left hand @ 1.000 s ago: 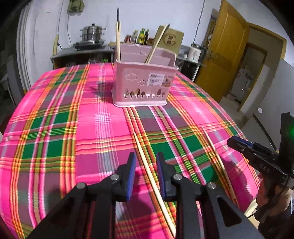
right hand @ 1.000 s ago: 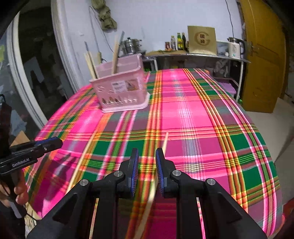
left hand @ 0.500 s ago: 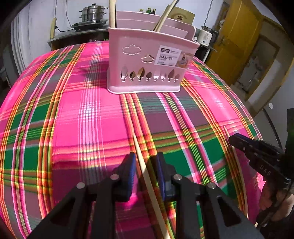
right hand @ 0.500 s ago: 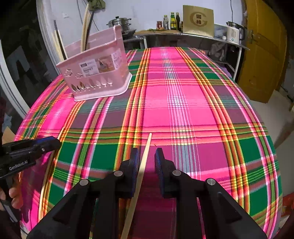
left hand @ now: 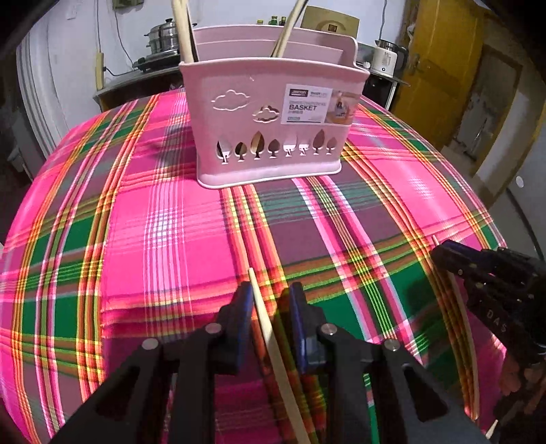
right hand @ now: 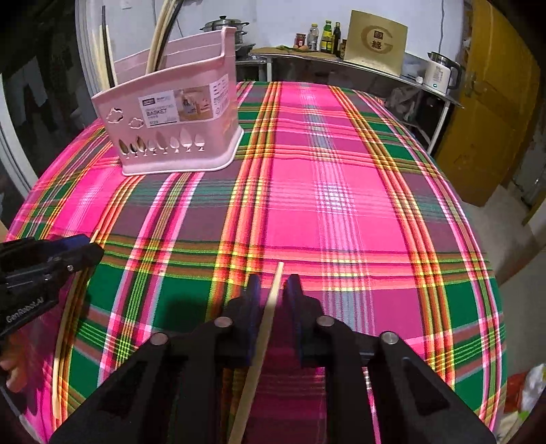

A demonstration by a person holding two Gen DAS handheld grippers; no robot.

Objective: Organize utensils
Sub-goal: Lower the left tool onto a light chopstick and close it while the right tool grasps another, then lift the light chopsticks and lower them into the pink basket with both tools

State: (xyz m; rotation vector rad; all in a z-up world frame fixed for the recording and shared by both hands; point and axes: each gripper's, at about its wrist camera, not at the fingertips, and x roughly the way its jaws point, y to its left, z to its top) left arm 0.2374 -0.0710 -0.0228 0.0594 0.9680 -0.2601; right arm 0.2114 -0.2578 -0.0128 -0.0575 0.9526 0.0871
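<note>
A pink utensil basket (left hand: pixel 273 119) stands on the plaid tablecloth at the far middle, with chopsticks (left hand: pixel 182 30) upright inside; it also shows in the right wrist view (right hand: pixel 170 116). My left gripper (left hand: pixel 269 300) is open and straddles a pale chopstick (left hand: pixel 273 341) that lies on the cloth. My right gripper (right hand: pixel 273 290) is open and straddles another pale chopstick (right hand: pixel 262 338). The right gripper shows at the right of the left wrist view (left hand: pixel 491 276), over its chopstick (left hand: pixel 467 334). The left gripper shows at the left of the right wrist view (right hand: pixel 44 266).
The round table (right hand: pixel 341 170) drops off at its edges on all sides. Behind it stand a counter with bottles (right hand: pixel 324 36), a kettle (right hand: pixel 440 73), a steel pot (left hand: pixel 167 37) and a yellow door (left hand: pixel 440 68).
Both grippers have moved forward and down toward the basket. Each now has its chopstick's tip between its open fingers, closer to the cloth.
</note>
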